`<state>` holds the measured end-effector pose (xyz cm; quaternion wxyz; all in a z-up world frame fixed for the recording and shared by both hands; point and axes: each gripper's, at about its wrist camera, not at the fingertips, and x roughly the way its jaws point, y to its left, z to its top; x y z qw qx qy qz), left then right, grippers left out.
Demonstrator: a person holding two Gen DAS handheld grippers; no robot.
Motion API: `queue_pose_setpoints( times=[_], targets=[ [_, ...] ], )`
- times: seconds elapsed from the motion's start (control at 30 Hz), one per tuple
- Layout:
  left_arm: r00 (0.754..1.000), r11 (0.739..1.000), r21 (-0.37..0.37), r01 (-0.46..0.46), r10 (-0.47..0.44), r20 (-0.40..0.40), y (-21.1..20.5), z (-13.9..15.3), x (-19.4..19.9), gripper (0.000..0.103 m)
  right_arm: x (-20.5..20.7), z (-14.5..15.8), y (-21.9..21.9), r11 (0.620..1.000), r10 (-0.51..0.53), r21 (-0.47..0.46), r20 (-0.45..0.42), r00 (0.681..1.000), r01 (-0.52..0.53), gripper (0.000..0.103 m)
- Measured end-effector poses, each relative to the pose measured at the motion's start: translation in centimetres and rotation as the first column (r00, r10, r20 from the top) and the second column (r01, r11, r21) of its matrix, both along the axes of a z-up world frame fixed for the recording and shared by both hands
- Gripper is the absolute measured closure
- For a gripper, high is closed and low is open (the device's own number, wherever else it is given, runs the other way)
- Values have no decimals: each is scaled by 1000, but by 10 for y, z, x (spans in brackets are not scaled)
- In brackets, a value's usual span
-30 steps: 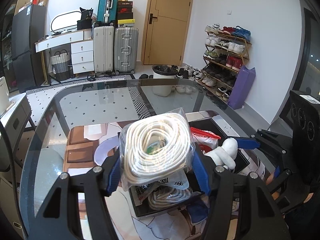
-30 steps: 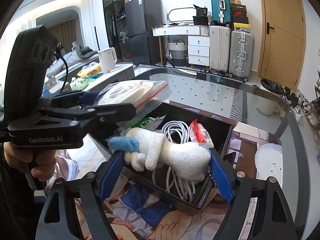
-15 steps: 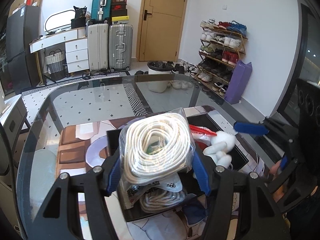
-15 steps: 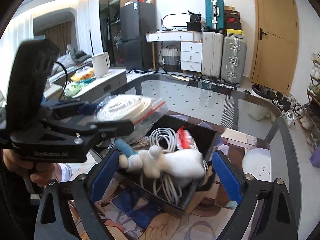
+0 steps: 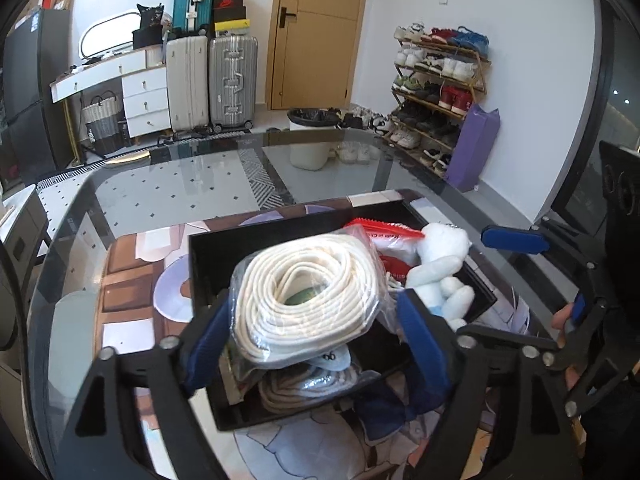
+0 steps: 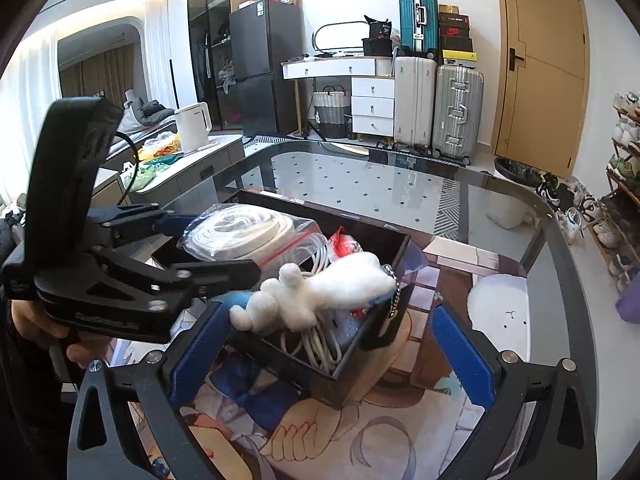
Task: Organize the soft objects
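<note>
My left gripper (image 5: 316,320) is shut on a clear zip bag of coiled white rope (image 5: 308,292) and holds it just above the black open box (image 5: 208,264). In the right wrist view the bag of rope (image 6: 244,236) shows over the box (image 6: 396,248) too. A white plush toy (image 6: 320,292) lies on the box's near rim, on top of coiled white cables (image 6: 316,344); it also shows in the left wrist view (image 5: 440,264). My right gripper (image 6: 328,356) is open and empty, its fingers wide apart just in front of the box. A red-topped bag (image 5: 384,236) lies inside.
The box stands on a printed mat (image 6: 320,436) on a glass table (image 6: 360,184). A white round pad (image 6: 500,308) lies on the table right of the box. Suitcases, a dresser, a door and a shoe rack stand beyond the table.
My right gripper has opened and let go of the plush toy, which now rests on the box's rim, and it has drawn back. My left gripper has kept hold of the rope bag.
</note>
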<state>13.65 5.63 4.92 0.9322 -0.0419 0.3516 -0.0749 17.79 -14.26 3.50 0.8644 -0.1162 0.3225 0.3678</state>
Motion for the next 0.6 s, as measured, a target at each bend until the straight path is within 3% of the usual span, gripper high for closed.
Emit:
queue_pose_setpoints(
  times=[0.13,0.37,0.6],
  targets=[
    [999,1000,-2,-17,18,49,4,8,-16,0,-7,3,-7,1000,-8,19,18,1000,8,1],
    [987,995,-62,-84,92,132,24,12,-45,0,-13,9,-18,995,-36,99,48,998,31,1],
    [968,988,-17,-155,156,199,28,4,-63,0,-23,12,-20,988,-31,155,90,995,17,1]
  ],
)
